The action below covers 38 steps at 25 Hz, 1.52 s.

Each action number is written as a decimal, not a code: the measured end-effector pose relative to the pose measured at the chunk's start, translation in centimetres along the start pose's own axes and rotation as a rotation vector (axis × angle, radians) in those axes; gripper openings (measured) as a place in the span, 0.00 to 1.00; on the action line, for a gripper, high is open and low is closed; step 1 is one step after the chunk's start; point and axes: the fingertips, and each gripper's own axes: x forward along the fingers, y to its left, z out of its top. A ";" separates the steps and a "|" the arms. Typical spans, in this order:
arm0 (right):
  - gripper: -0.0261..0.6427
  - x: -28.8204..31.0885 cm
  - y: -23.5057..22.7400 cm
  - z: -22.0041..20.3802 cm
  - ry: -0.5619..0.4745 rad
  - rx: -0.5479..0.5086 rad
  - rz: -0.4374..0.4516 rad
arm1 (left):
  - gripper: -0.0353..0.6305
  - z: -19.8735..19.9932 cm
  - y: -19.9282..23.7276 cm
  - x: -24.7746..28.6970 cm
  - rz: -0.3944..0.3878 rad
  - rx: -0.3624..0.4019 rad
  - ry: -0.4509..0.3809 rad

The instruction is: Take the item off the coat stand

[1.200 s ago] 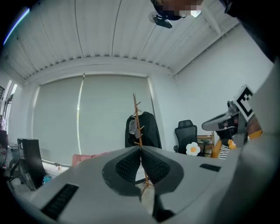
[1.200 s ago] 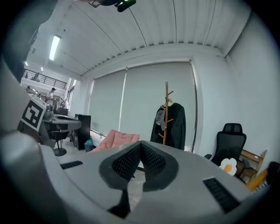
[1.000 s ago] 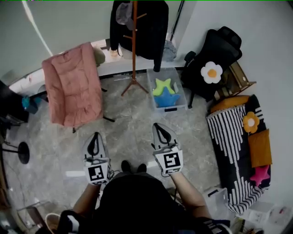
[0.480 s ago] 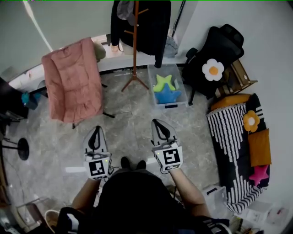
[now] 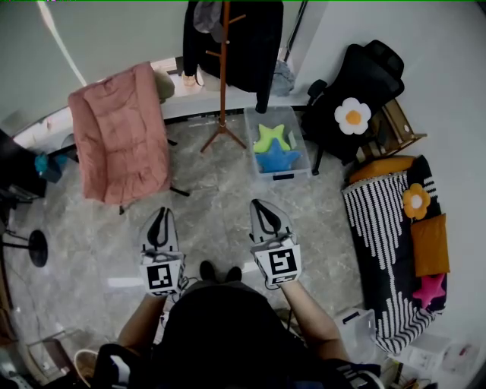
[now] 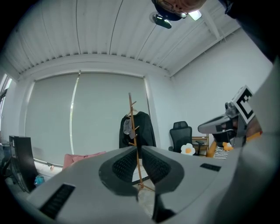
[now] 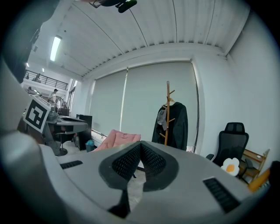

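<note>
A brown wooden coat stand point(image 5: 222, 83) rises at the far wall, with a black coat point(image 5: 250, 45) and a small grey item point(image 5: 206, 19) hanging on it. The same coat stand point(image 6: 133, 131) with the black coat point(image 6: 144, 130) shows far ahead in the left gripper view, and the coat stand point(image 7: 167, 111) in the right gripper view. My left gripper point(image 5: 159, 220) and right gripper point(image 5: 264, 210) are held side by side over the floor, well short of the stand. Both are shut with nothing between the jaws.
A pink folding chair point(image 5: 121, 137) stands left of the stand. A clear bin point(image 5: 298, 169) with star-shaped cushions sits to its right. A black office chair point(image 5: 357, 83) with a flower cushion and a striped sofa point(image 5: 387, 251) line the right side. A black stool base point(image 5: 38, 253) is at left.
The view has crept slightly forward toward the coat stand. Both grippers stay shut and in nearly the same place before me.
</note>
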 end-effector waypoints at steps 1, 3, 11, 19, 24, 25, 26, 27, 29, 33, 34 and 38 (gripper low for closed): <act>0.07 0.0 0.0 0.0 0.000 -0.001 0.001 | 0.10 0.0 0.0 0.1 -0.005 -0.001 -0.002; 0.07 0.0 -0.1 0.1 -0.004 0.004 -0.001 | 0.25 0.0 -0.3 0.3 -0.028 -0.002 0.002; 0.07 -0.2 -0.3 0.2 -0.005 0.003 0.004 | 0.45 0.0 -1.2 1.6 -0.077 0.000 0.002; 0.07 -0.4 -1.4 0.0 -0.008 0.020 0.001 | 0.51 0.4 -2.2 2.7 -0.099 0.002 0.000; 0.07 -0.5 -1.6 -0.3 0.001 0.021 0.007 | 0.51 0.3 -2.3 2.8 -0.094 0.001 -0.003; 0.07 -0.3 -1.7 -0.4 0.003 0.020 0.005 | 0.51 0.4 -2.2 3.0 -0.095 0.005 -0.010; 0.07 -0.1 -1.7 -0.5 0.006 0.019 0.001 | 0.51 0.6 -2.0 3.1 -0.097 0.008 -0.018; 0.07 0.0 -1.6 -0.5 0.008 0.019 -0.003 | 0.51 0.7 -1.7 3.2 -0.100 0.009 -0.024; 0.07 0.4 -1.4 -0.6 0.013 0.016 -0.014 | 0.51 0.8 -1.1 3.4 -0.109 -0.001 -0.030; 0.07 2.0 -1.0 -0.9 0.033 0.023 -0.039 | 0.51 0.8 0.5 4.6 -0.142 0.000 -0.028; 0.07 2.5 -1.2 -0.9 0.035 0.023 -0.042 | 0.51 0.8 0.8 5.1 -0.147 0.005 -0.027; 0.07 4.9 -2.7 -0.7 0.024 0.008 -0.031 | 0.51 0.9 0.8 8.1 -0.156 0.018 -0.025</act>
